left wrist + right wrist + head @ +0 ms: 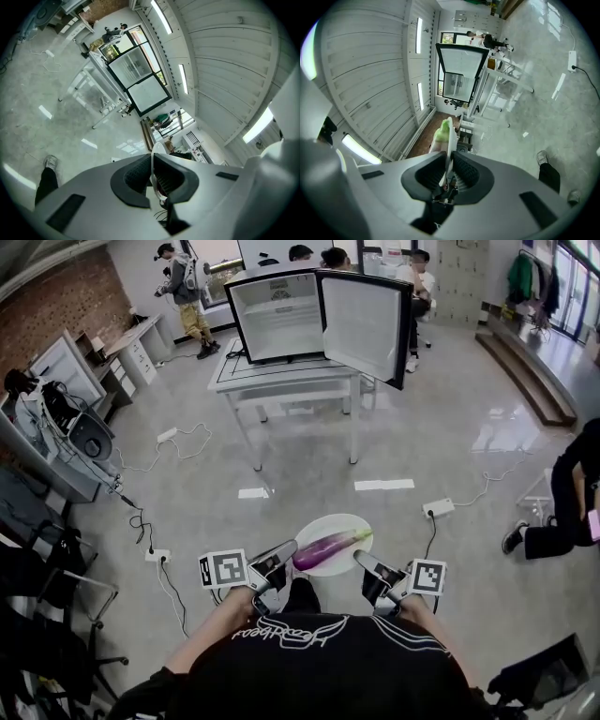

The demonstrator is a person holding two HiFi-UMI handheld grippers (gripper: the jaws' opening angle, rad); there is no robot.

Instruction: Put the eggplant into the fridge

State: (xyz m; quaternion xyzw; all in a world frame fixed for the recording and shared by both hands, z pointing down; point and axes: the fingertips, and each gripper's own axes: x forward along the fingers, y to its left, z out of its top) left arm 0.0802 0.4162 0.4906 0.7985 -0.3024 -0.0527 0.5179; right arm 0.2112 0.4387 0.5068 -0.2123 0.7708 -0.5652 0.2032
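Note:
A purple eggplant with a green stem lies on a white plate, carried above the floor in front of me. My left gripper is shut on the plate's left rim and my right gripper is shut on its right rim. In the left gripper view the plate edge stands between the closed pads. The right gripper view shows the rim in the pads and the green stem beyond. The small fridge stands ahead on a white table, its door swung open to the right.
Power strips and cables lie on the floor between me and the table. A person crouches at the right. Desks and equipment line the left side. Several people stand behind the fridge.

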